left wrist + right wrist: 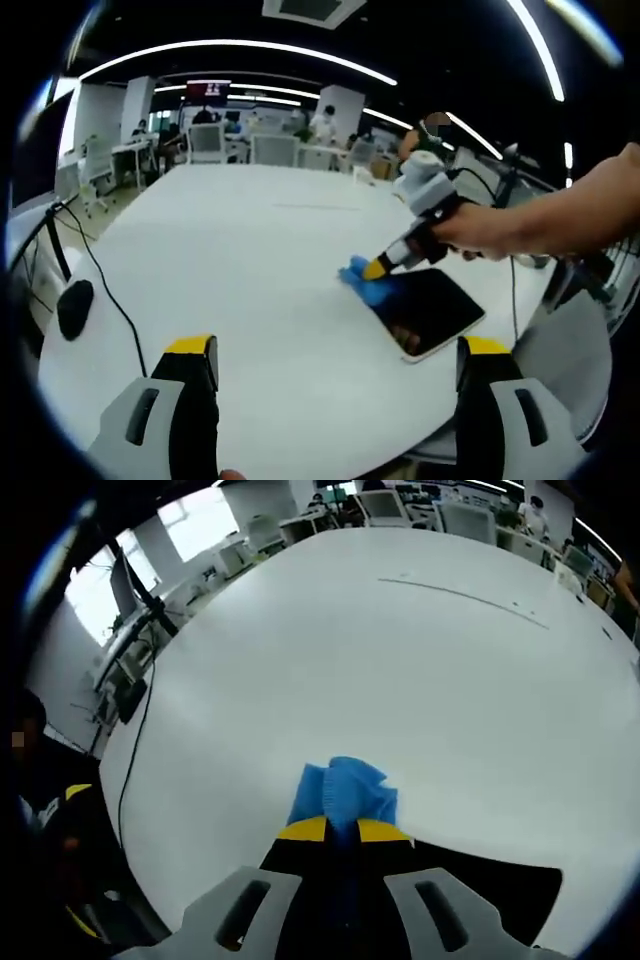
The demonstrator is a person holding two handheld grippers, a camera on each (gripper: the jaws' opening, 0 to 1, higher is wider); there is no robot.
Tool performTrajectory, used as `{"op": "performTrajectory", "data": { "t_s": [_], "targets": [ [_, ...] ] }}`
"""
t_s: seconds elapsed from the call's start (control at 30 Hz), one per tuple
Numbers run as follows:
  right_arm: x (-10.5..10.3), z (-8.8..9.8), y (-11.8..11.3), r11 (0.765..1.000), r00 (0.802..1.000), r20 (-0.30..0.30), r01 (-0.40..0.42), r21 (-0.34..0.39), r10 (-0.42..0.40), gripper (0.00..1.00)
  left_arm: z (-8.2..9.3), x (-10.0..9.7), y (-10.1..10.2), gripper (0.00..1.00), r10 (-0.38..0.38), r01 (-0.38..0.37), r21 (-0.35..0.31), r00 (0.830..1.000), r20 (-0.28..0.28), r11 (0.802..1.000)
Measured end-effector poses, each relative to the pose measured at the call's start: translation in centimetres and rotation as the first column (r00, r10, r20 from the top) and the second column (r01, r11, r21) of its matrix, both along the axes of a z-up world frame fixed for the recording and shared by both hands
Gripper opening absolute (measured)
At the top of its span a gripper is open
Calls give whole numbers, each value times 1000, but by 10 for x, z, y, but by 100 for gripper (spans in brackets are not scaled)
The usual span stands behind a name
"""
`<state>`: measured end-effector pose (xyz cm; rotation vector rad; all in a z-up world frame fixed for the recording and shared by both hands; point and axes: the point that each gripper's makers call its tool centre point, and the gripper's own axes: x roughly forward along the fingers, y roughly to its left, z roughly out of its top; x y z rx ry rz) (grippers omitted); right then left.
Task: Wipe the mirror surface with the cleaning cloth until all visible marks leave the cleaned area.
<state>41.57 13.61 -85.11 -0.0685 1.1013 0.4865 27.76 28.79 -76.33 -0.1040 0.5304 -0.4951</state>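
The right gripper (pixel 342 830) is pinching the blue cloth (pixel 345 792), pressing it onto the mirror (pixel 430 310) edge just ahead for wiping. The left gripper (pixel 335 362) is hovering spread open over the bench (pixel 250 260), well back from the mirror, leaving room

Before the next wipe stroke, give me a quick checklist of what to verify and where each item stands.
1. Cloth gripped: ok. The right gripper is shut on the blue cloth.
2. Cloth on the mirror: ok. In the left gripper view the cloth sits at the far corner of the mirror, partly over the table.
3. Mirror fully on the table: ok, though it lies near the edge.
4. Left gripper out of the way: ok. It is open, holds nothing, short of the mirror.
5. Marks remaining: cannot tell. The dark glass shows reflections; smudges cannot be made out.
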Motion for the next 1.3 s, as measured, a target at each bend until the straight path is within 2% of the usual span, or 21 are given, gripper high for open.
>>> {"op": "performTrajectory", "data": {
  "t_s": [0.5, 0.93, 1.3],
  "targets": [
    [-1, 1, -13, 999, 1000, 16, -24, -24, 25, 3, 4, 3, 1, 100, 14, -14, -10, 1000, 12, 1000],
    [-1, 0, -30, 999, 1000, 19, -14, -50, 15, 3, 11, 8, -1, 100, 17, -16, -15, 999, 33, 1000],
    [-3, 0, -44, 997, 1000, 29, -3, -72, 5, 4, 8, 5, -5, 100, 11, -10, -23, 1000, 26, 1000]
  ]
}}
